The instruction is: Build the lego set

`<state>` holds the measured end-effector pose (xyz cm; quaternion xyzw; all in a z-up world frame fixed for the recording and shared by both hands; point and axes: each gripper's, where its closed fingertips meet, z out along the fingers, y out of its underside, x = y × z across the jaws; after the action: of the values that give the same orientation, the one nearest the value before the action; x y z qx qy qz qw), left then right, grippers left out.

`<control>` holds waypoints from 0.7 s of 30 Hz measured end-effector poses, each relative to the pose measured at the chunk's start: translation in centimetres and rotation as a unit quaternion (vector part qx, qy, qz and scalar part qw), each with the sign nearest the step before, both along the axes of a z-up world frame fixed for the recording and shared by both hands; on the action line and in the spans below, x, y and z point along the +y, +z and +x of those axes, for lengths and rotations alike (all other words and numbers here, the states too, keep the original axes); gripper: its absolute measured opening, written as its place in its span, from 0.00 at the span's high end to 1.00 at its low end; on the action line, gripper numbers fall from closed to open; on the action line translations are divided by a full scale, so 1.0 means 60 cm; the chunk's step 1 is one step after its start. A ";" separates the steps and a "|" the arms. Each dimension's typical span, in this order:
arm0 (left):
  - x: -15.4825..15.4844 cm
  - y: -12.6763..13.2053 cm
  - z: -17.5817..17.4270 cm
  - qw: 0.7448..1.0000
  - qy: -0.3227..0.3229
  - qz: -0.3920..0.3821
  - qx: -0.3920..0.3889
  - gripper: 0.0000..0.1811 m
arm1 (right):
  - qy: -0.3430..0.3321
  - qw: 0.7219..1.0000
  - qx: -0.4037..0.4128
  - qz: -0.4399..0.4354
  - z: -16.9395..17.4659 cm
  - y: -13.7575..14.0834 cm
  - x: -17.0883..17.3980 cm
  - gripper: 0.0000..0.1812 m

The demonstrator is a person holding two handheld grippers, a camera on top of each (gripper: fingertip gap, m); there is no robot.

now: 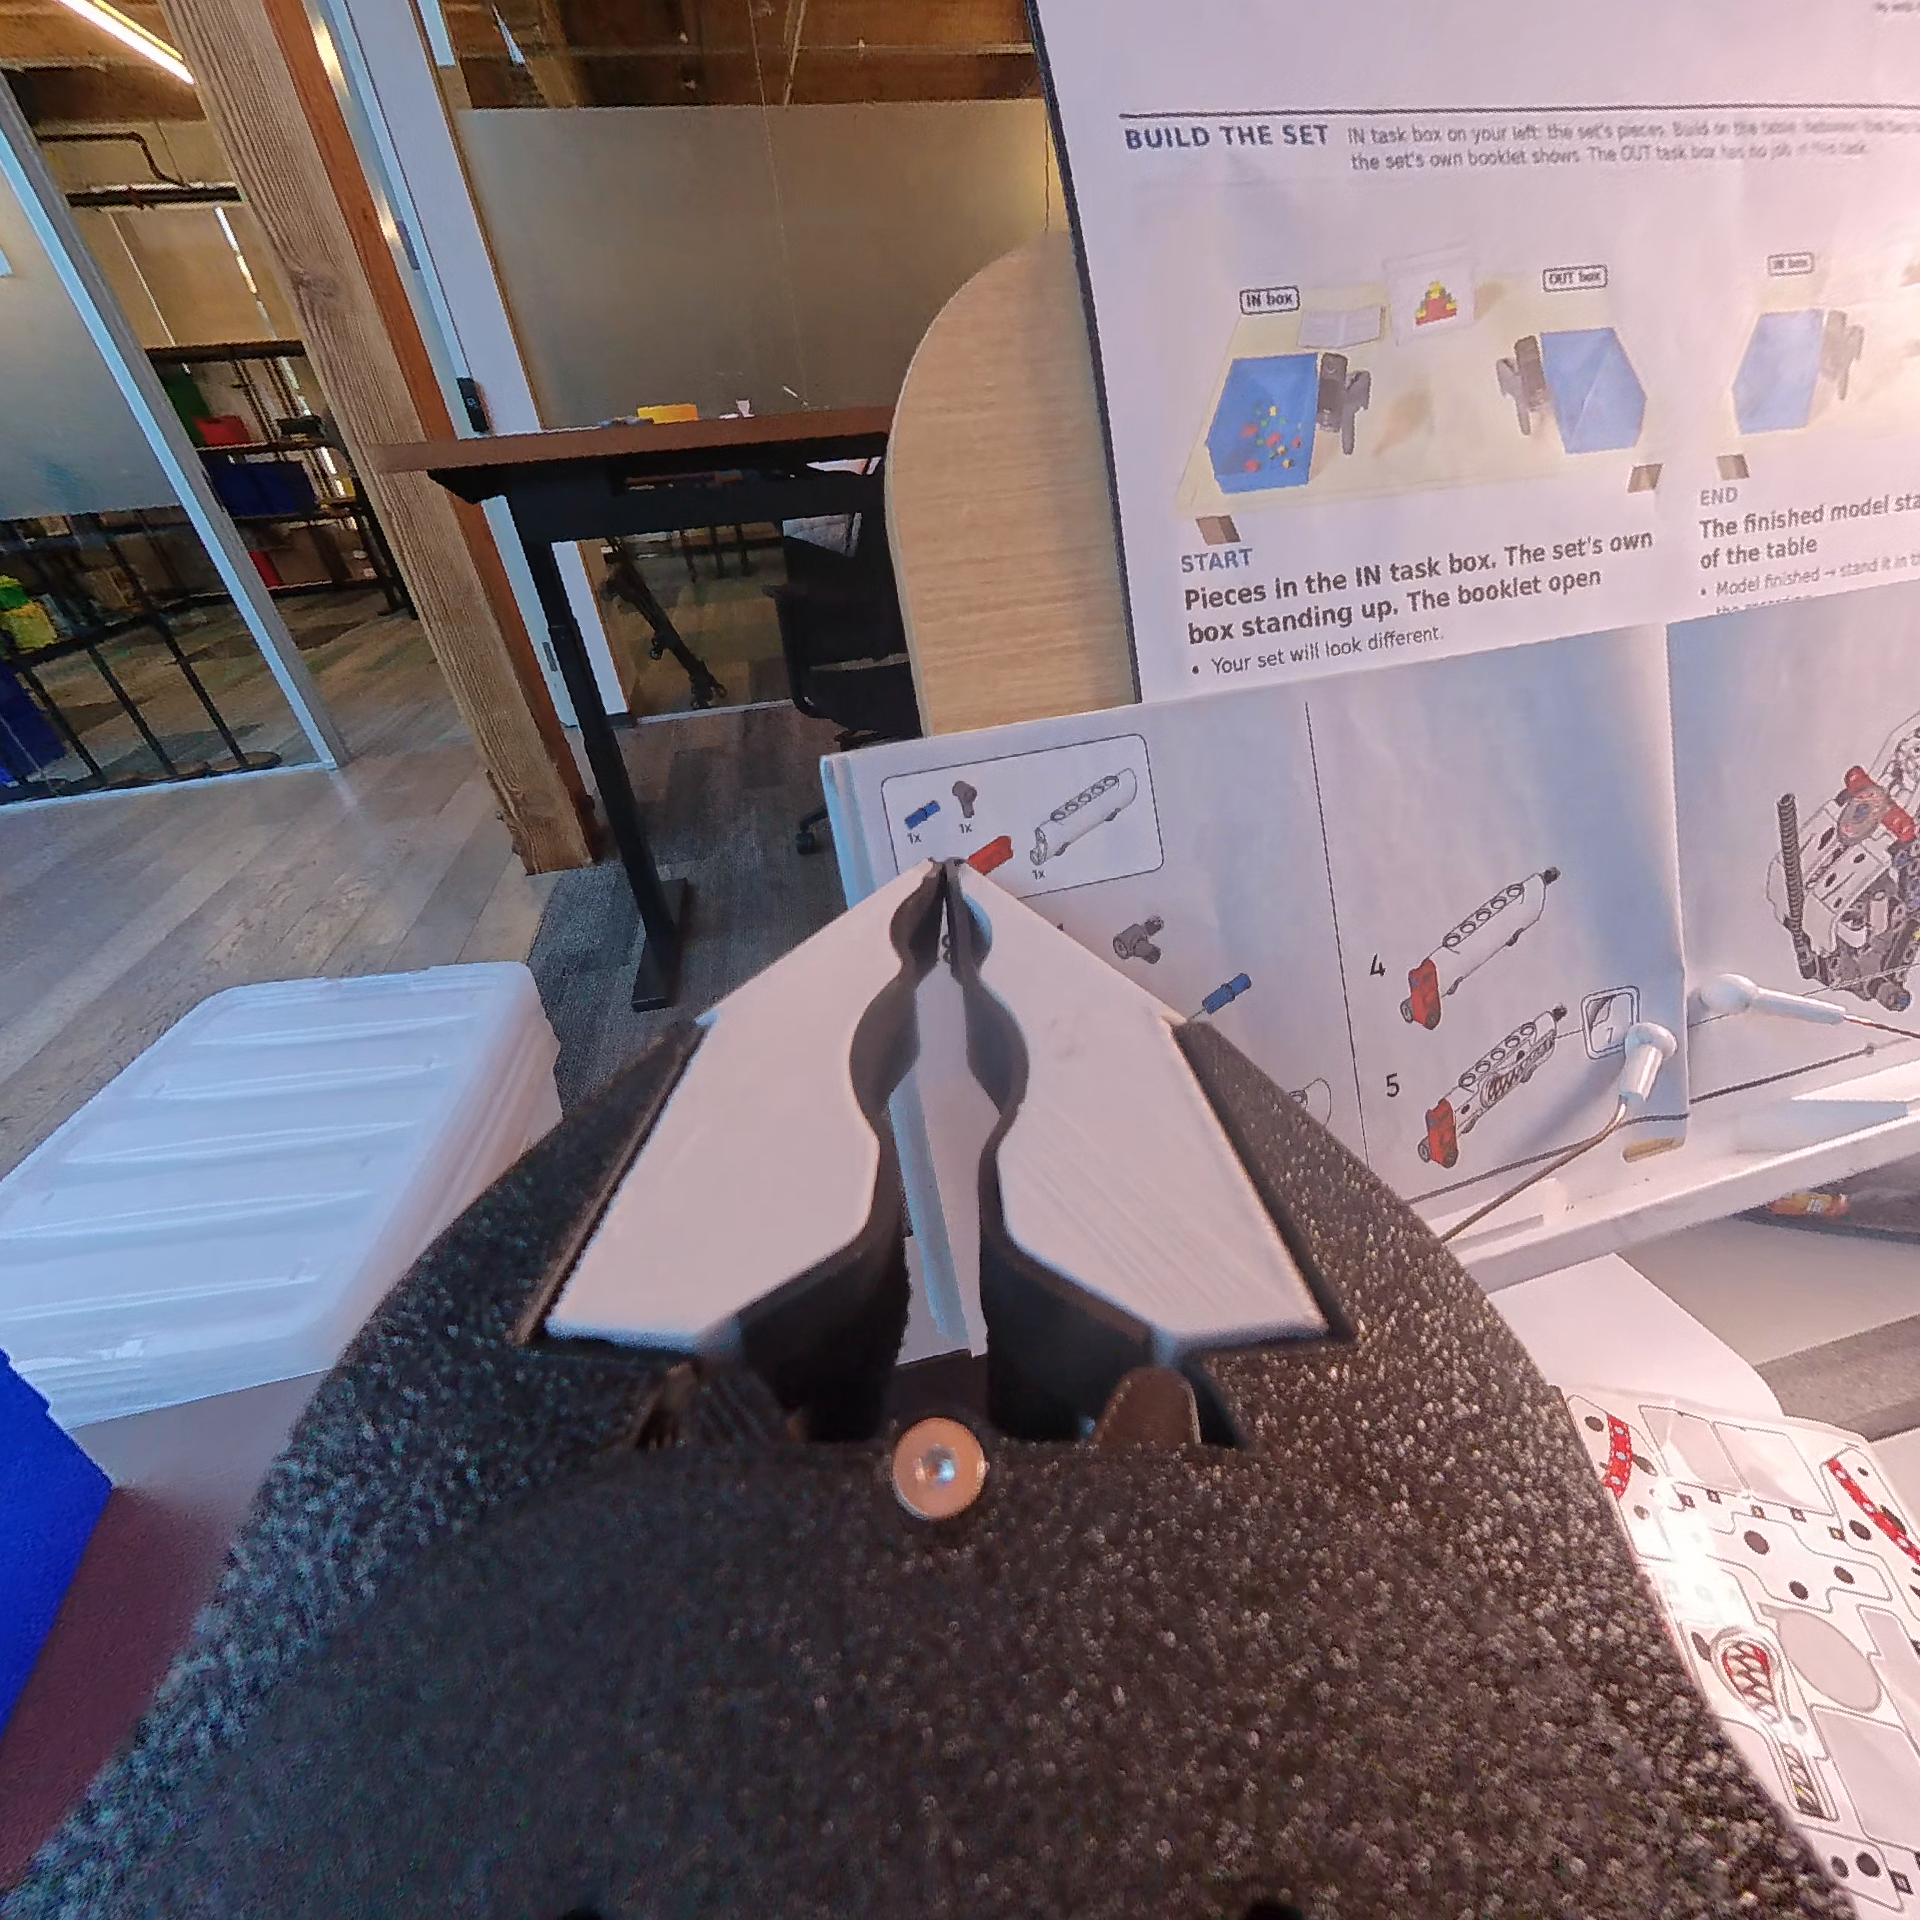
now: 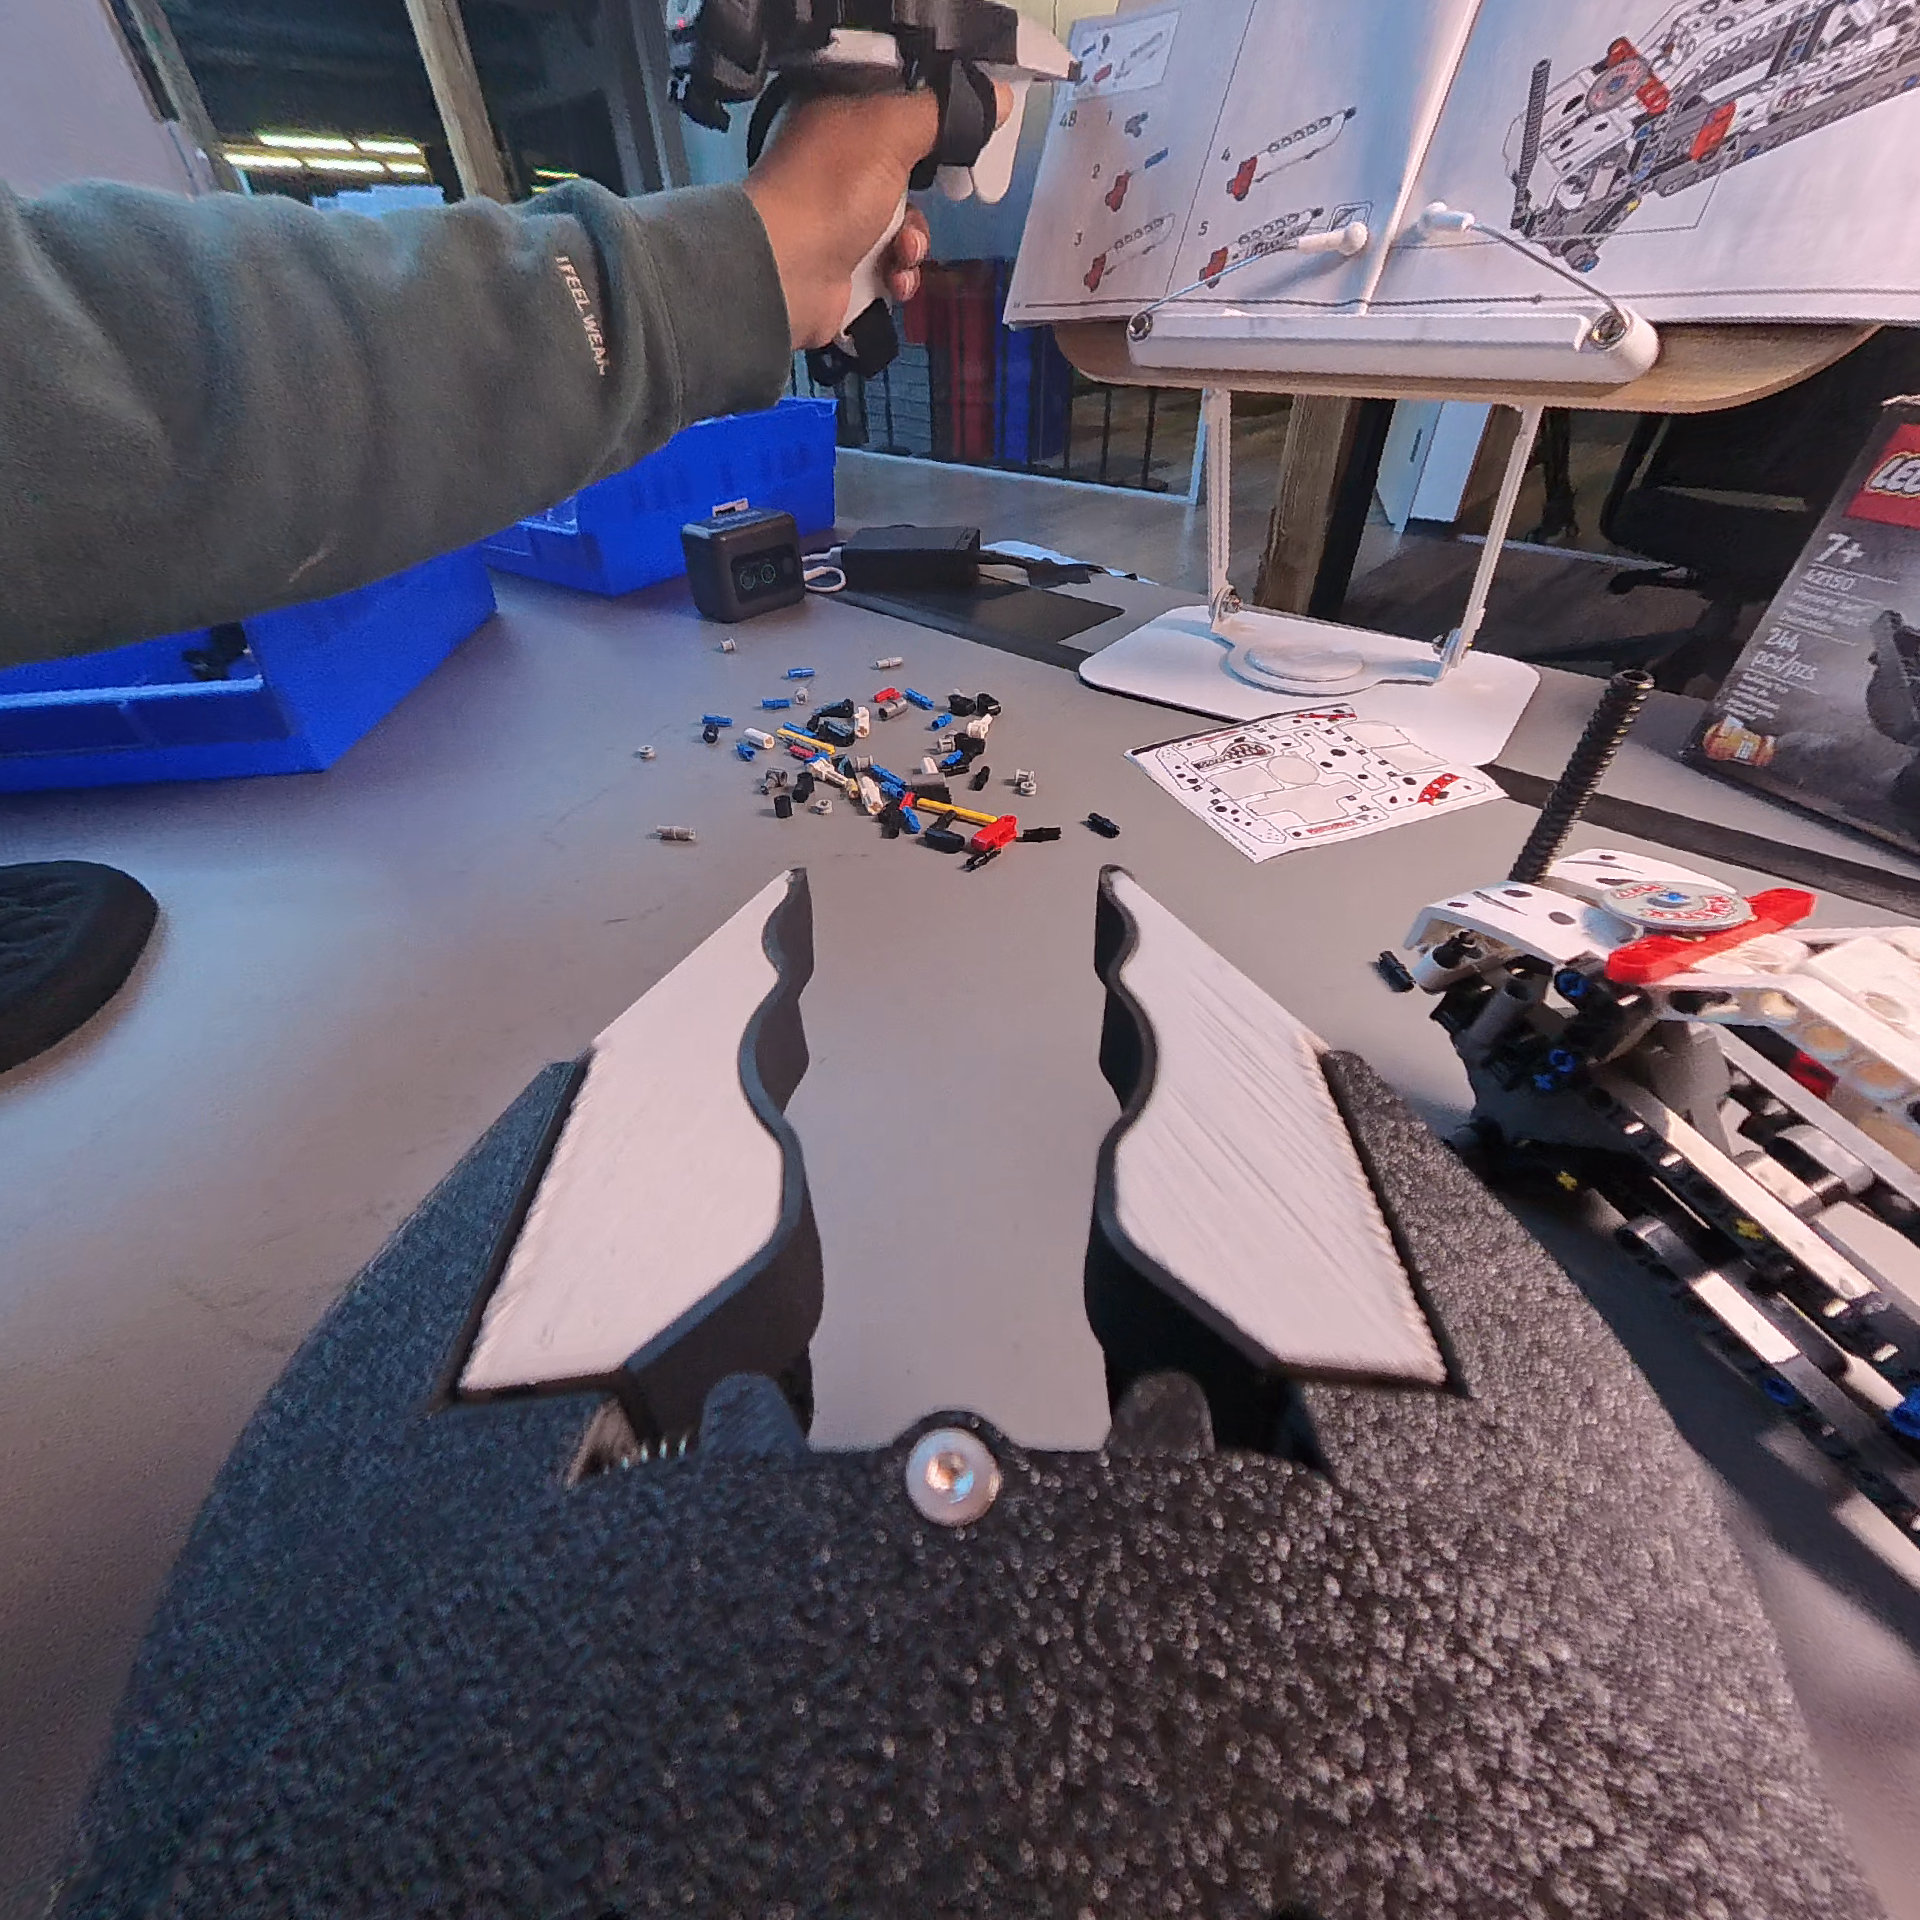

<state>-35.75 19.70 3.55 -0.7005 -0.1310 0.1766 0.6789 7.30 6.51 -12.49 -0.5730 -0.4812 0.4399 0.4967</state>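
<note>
Model (image 2: 1662,1039), part-built, white panels over black beams with a red plate on top: near right of the grey table (image 2: 416,1039), just right of the right gripper (image 2: 951,883). Jaws of that gripper spread wide, nothing between them, only bare tabletop below.

Farther off, mid-table: scatter of loose pieces (image 2: 883,764), mostly small pins and axles in black, blue, grey, yellow and red. Right of the scatter, flat on the table, sticker sheet (image 2: 1314,779). Beyond it, white stand (image 2: 1309,665) with open booklet (image 2: 1247,156) propped above. At the far right edge, set box (image 2: 1829,644), upright.

Left gripper (image 1: 943,868) raised to the booklet's upper left corner, jaws pressed together at the tips; cannot tell whether a page is caught between them. Held by a hand (image 2: 842,218) with a green sleeve (image 2: 364,395) stretched across from the left.

Under the sleeve, at the left, blue bin (image 2: 312,665); just beyond, small black cube-shaped device (image 2: 743,566). Behind the booklet in the left wrist view, large printed sheet (image 1: 1507,364); to the left, clear lidded box (image 1: 260,1164).
</note>
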 end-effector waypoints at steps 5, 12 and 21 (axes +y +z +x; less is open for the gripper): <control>-0.011 -0.019 0.018 1.000 -0.007 -0.009 -0.012 1.00 | 0.007 1.000 0.002 -0.003 0.000 0.001 -0.003 0.70; -0.120 -0.145 0.154 0.988 -0.088 -0.125 -0.005 0.90 | 0.015 1.000 -0.005 0.019 0.000 -0.002 -0.013 0.71; -0.318 -0.384 0.165 0.918 -0.065 -0.383 -0.083 0.85 | 0.052 0.997 -0.008 0.061 -0.002 0.000 -0.045 0.76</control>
<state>-25.83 0.61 -19.47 -0.9260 -0.0632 0.1104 0.3554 7.21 3.79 -12.49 -0.5191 -0.5405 0.4305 0.5030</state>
